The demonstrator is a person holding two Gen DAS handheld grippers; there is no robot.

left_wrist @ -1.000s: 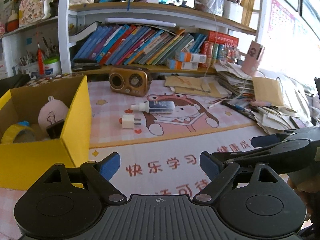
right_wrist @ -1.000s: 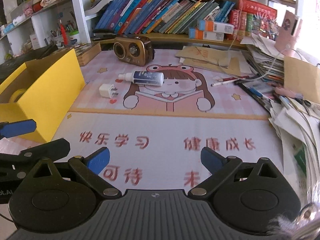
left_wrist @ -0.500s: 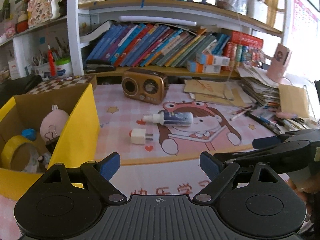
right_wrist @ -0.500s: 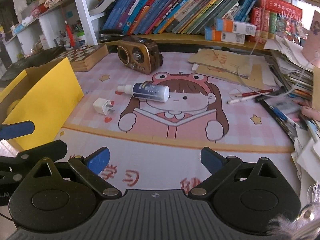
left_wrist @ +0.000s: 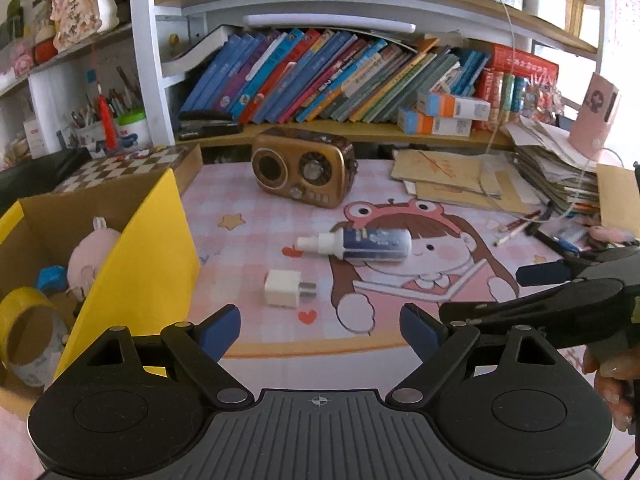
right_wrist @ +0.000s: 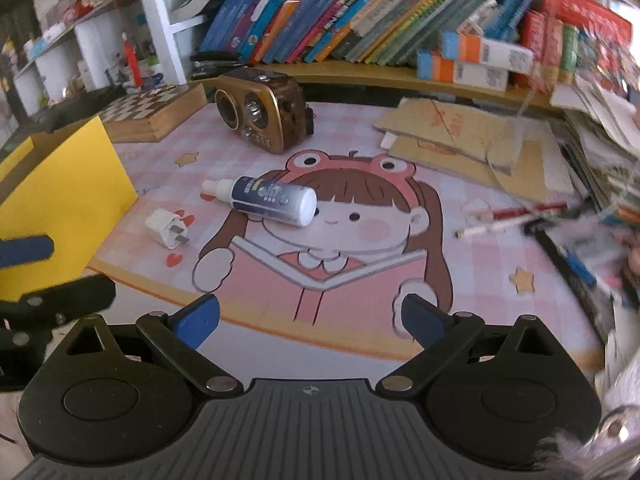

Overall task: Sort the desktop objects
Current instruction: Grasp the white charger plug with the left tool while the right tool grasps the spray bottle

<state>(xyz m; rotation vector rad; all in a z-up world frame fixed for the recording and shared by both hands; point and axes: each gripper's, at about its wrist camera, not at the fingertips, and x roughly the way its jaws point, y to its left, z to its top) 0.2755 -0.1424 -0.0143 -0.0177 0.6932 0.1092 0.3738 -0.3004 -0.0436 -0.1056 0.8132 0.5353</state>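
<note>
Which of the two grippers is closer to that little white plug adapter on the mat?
Left. The left gripper hovers open just short of the white plug adapter. The right gripper, also open, is farther off to the adapter's right.

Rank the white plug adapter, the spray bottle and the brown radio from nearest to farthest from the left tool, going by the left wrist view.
From the left tool, which is open:
1. White plug adapter, just ahead, slightly left of centre on the mat.
2. Spray bottle, lying on its side farther back, right of centre.
3. Brown radio, standing at the back near the bookshelf.
</note>
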